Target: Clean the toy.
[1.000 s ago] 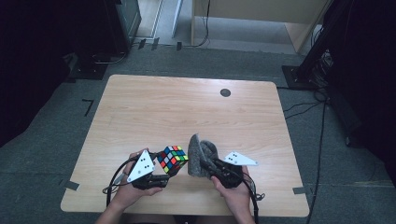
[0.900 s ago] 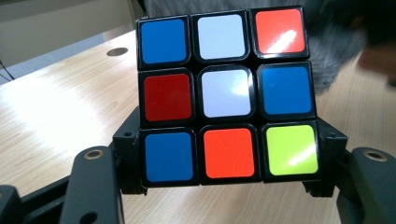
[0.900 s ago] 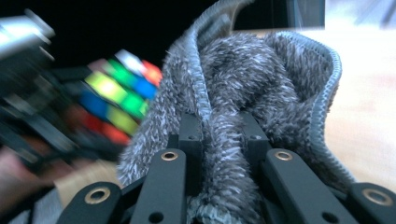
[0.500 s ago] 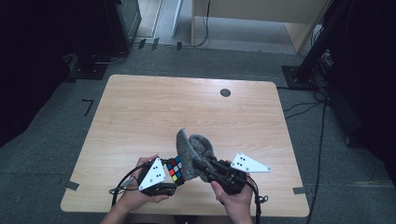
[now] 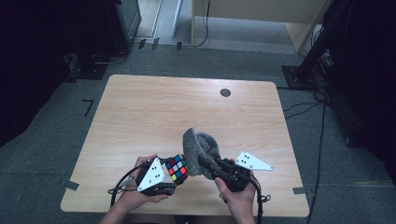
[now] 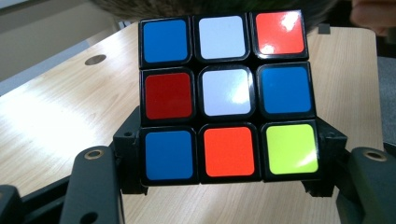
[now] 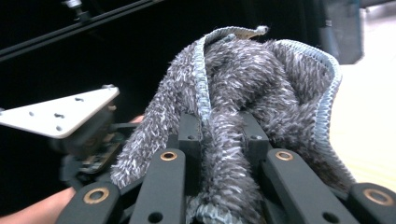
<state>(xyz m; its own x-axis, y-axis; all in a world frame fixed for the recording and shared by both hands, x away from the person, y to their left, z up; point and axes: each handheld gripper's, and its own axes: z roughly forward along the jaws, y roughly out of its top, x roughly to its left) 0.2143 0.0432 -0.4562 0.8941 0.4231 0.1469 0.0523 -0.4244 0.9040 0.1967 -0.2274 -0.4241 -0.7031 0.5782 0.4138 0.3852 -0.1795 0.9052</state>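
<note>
Left gripper [image 6: 224,186] clamps the hard, slick puzzle cube [image 6: 224,95] by its sides, while the right gripper [image 7: 222,140] pinches a bunched fold of the soft, floppy grey cloth [image 7: 261,88].

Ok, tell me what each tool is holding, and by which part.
The left tool clamps the puzzle cube by two opposite sides, at its bottom row. The right tool pinches a bunched fold of the grey fuzzy cloth near its lower end.
</note>
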